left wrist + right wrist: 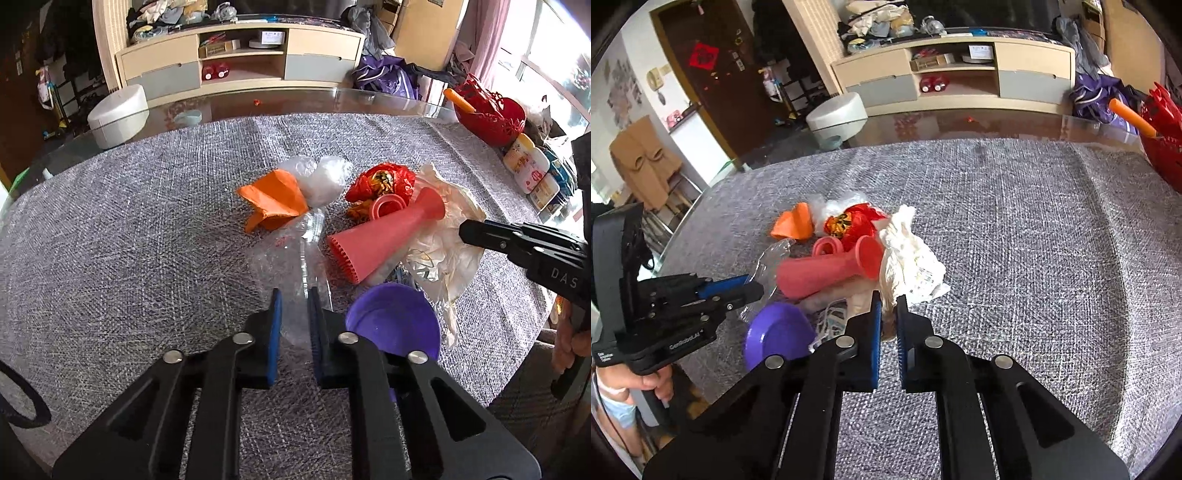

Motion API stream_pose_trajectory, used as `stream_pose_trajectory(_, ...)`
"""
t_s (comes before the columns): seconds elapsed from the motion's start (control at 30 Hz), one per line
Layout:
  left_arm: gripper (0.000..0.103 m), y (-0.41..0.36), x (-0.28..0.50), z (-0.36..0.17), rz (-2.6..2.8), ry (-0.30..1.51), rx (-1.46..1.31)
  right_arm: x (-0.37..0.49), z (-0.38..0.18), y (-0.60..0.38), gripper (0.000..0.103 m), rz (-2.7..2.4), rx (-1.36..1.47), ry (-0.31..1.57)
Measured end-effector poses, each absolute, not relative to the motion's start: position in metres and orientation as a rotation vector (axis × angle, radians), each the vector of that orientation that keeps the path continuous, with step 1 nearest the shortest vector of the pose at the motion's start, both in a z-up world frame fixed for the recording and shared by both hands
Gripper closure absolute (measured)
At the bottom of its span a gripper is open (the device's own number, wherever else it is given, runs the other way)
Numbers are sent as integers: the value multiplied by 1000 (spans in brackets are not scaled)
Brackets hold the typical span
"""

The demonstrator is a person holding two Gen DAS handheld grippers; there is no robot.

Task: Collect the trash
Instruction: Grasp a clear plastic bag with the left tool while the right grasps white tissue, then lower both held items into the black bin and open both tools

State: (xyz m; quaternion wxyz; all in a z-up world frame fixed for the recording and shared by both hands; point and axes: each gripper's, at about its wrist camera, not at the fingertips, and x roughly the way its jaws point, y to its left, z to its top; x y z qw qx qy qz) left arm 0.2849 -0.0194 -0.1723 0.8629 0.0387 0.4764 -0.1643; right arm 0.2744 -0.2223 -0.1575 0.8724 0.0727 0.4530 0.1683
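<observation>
both claws pinched onto the trash pile, one from each side

left claw is closed on the clear plastic wrap at the pile's left edge; right claw is closed on the white crumpled bag at its right edge. between them the pink cone lies across the grey-clothed bench.

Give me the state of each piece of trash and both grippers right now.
left gripper: shut on the clear plastic bag
right gripper: shut on the white crumpled bag
pink cone: lying on its side on the pile
purple bowl: tilted, leaning at the near edge of the pile
orange paper: crumpled, loose on the cloth
red wrapper: crumpled, behind the cone
</observation>
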Motion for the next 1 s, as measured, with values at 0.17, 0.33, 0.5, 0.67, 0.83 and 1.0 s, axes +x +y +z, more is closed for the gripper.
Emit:
stream_pose_trajectory(0.17, 99, -11, 274, -155, -316, 945, 78, 267, -142, -227, 96, 331, 145, 892)
stream_pose_trajectory(0.33, 100, 0, 256, -134, -291, 886, 65, 254, -125, -233, 96, 302, 147, 849)
stream_pose_trajectory(0.5, 100, 2, 228, -114, -293, 849, 55, 229, -110, -232, 96, 289, 143, 830)
stream_pose_trajectory(0.67, 100, -3, 188, -96, -312, 814, 60, 192, -96, -227, 96, 281, 137, 813)
stream_pose_trajectory(0.83, 100, -1, 143, -85, -330, 790, 31, 152, -82, -222, 96, 291, 124, 795)
stream_pose_trajectory(1.0, 100, -2, 102, -88, -348, 792, 19, 112, -81, -223, 96, 303, 123, 797)
